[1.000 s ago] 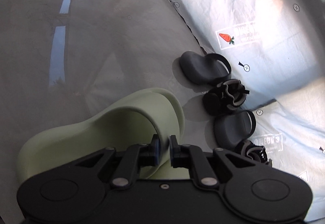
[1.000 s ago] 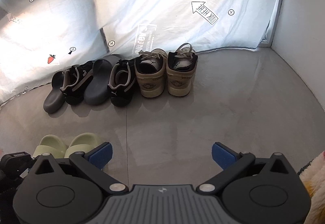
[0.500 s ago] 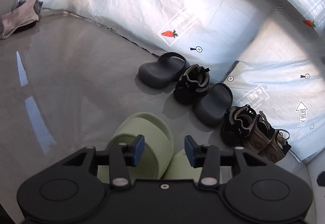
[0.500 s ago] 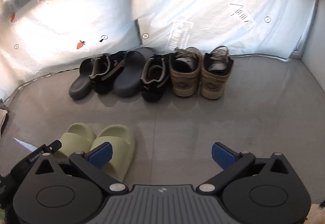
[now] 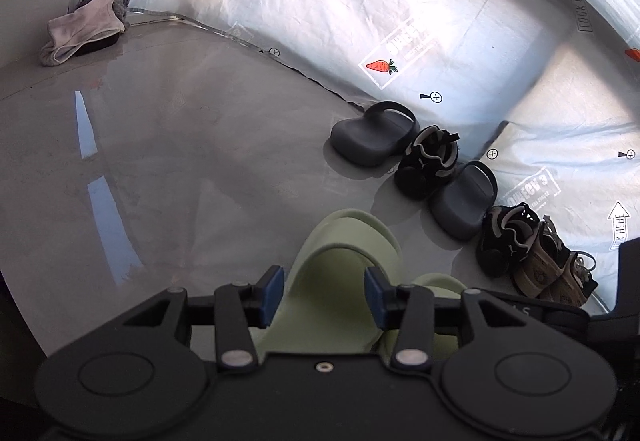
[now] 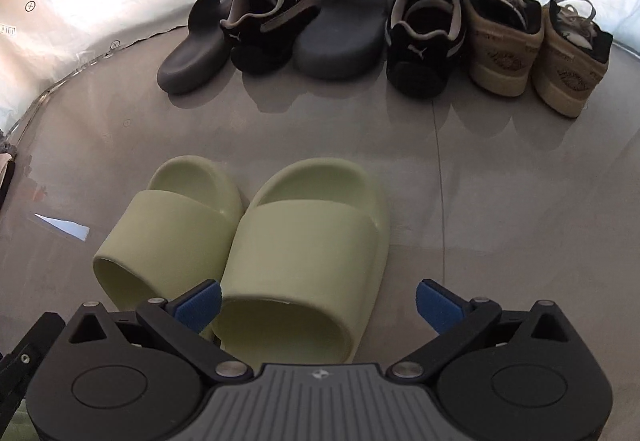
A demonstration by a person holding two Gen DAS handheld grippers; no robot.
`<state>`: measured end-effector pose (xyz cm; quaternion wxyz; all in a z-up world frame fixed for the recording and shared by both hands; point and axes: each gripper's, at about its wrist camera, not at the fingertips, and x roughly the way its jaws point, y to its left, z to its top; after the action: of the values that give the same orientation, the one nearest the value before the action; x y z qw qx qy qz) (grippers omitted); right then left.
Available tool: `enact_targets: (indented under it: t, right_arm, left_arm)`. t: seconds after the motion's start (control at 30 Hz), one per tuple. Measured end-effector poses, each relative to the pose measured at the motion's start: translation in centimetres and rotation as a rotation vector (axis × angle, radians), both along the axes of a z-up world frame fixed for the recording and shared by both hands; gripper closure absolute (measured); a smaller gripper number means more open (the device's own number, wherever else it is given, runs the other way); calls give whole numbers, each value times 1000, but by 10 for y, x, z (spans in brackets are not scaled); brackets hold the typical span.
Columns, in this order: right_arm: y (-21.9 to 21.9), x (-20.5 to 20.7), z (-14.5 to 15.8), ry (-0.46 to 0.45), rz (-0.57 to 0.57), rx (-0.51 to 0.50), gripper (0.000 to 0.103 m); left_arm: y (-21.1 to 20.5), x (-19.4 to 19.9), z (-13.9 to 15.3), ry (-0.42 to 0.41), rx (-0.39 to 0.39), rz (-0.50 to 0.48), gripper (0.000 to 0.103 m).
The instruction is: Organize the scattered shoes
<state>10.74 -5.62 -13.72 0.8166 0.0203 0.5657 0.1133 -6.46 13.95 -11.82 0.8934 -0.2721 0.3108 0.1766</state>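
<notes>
left wrist view: the left tool (image 5: 324,289) hangs released, its blue pads spread apart with nothing between them. directly under and just beyond it lies one pale green slide (image 5: 352,253), toe pointing away toward the far wall; the second green slide (image 5: 436,283) peeks out at its right. farther off, along the foot of the crinkled foil wall (image 5: 320,13), runs a row: a grey slide (image 5: 370,135), a black sneaker (image 5: 428,165), another grey slide (image 5: 464,201), a second black sneaker (image 5: 506,241) and a tan sneaker (image 5: 538,265). a bundle of cloth (image 5: 84,27) sits in the far left corner of the floor (image 5: 160,161).

right wrist view: the right tool (image 6: 318,303) is also spread wide and grips nothing. the pair of green slides rests side by side on the floor just beyond it, the right-hand one (image 6: 308,241) lying between the pads' line, heel opening toward the tool, its long axis running near to far. the left-hand one (image 6: 172,225) touches it along the side. the row at the wall is well apart, farther away.

judgement: the green pair is matched but out of line with the row; each tool sits over its own slide, so either could close on a strap and carry it farther.
</notes>
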Motion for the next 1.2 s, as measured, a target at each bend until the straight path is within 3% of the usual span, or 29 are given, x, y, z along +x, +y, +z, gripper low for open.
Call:
enact_targets:
  t: [0.33,0.63,0.83,0.9,0.97,1.03,1.07,1.1,1.2]
  right_arm:
    - [17,-5,-19,-61,54,-22,10]
    - [-24,30,-22,-60,-59,-31,9]
    - [-56,3,10,-79,-114,-92,11]
    - [-59,-11,12,-59,-75,-143,23]
    - [-63,-21,5,8,-55,-152,47]
    - [-71,-32,-7,88,-58,-98,61]
    - [-74,-37,-12,122,-60,-68,76]
    - [-75,-39,-17,144,-64,-34,86]
    - [-68,-47,-18,132,-18,-25,86]
  left_arm:
    - [-5,1,2,-7,-21,-46,58]
    - [-8,16,8,-25,-14,-89,58]
    - [-13,33,4,-7,20,-130,58]
    - [-12,39,0,9,13,-139,58]
    - [-12,42,-1,12,20,-142,58]
    - [-10,43,-2,14,28,-139,58]
    - [-9,44,-3,15,29,-135,58]
    - [-8,44,-3,17,24,-131,58]
    - [-4,43,-5,24,21,-120,58]
